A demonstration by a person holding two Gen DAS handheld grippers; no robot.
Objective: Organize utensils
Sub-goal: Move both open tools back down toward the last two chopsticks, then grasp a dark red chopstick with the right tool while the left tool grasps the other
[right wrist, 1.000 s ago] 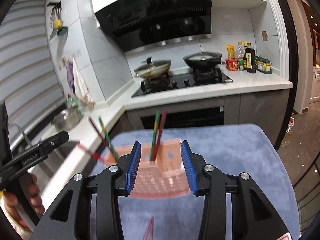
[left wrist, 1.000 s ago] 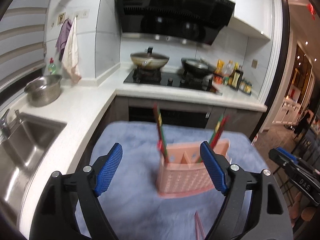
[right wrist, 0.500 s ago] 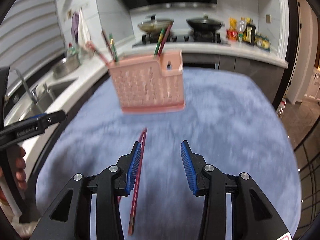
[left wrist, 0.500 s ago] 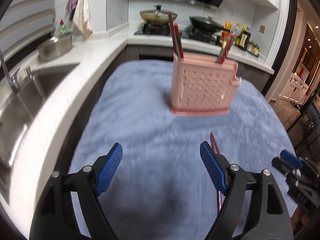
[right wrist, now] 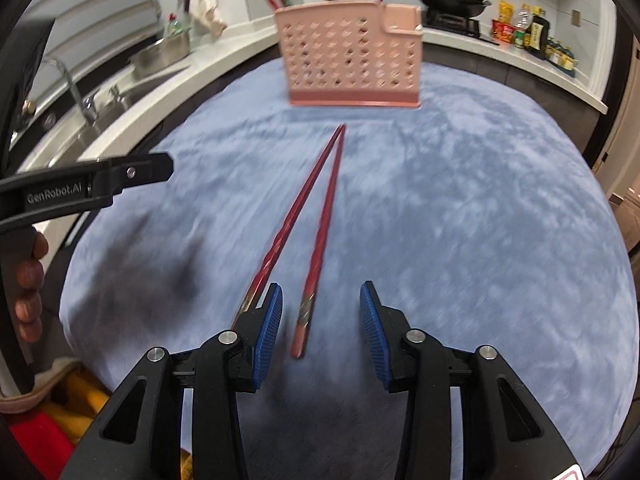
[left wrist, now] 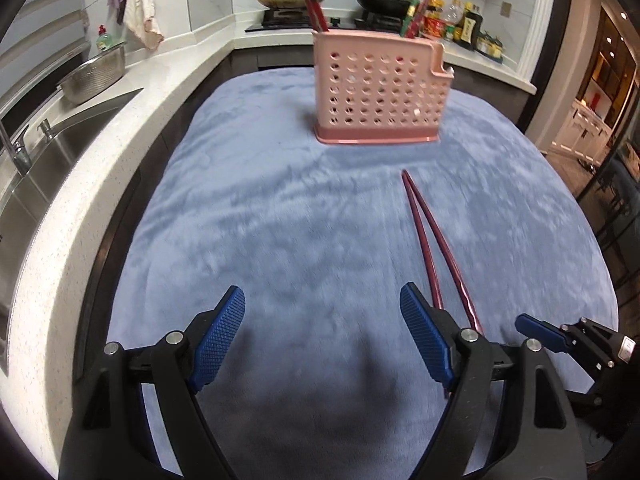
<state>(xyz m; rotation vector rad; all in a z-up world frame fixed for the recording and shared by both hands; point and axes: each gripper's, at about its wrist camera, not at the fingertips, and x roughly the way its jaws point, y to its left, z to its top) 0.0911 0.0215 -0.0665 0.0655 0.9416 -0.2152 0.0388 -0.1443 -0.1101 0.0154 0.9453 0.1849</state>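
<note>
The right gripper [right wrist: 321, 322] has its fingers [right wrist: 269, 332] moderately wide and holding nothing. Between them lies the thick butt end of one of the two chopsticks [right wrist: 318, 240]; the butt of the other disappears behind the left-hand finger. The left gripper [left wrist: 323, 338] is also spread wide and empty over bare cloth, and the chopsticks [left wrist: 430, 240] run just outside its right-hand finger.

The chopsticks lie flat on the blue cloth [right wrist: 460, 208] covering the worktop, butts apart near the fingers and tips meeting farther ahead, pointing toward the holder [right wrist: 352, 56]. They look light, thin, stiff and glossy, so probably slippery and inclined to roll or pivot when pinched. The plush cloth should let the fingertips sink slightly under them. The best hold looks to be on the thicker, twisted section just ahead of the fingers, where the pair is still close enough to take together; a pinch near the tips would likely let them swing.

Beyond the tips stands the pink perforated holder, upright, with other chopsticks already leaning out of it.
</note>
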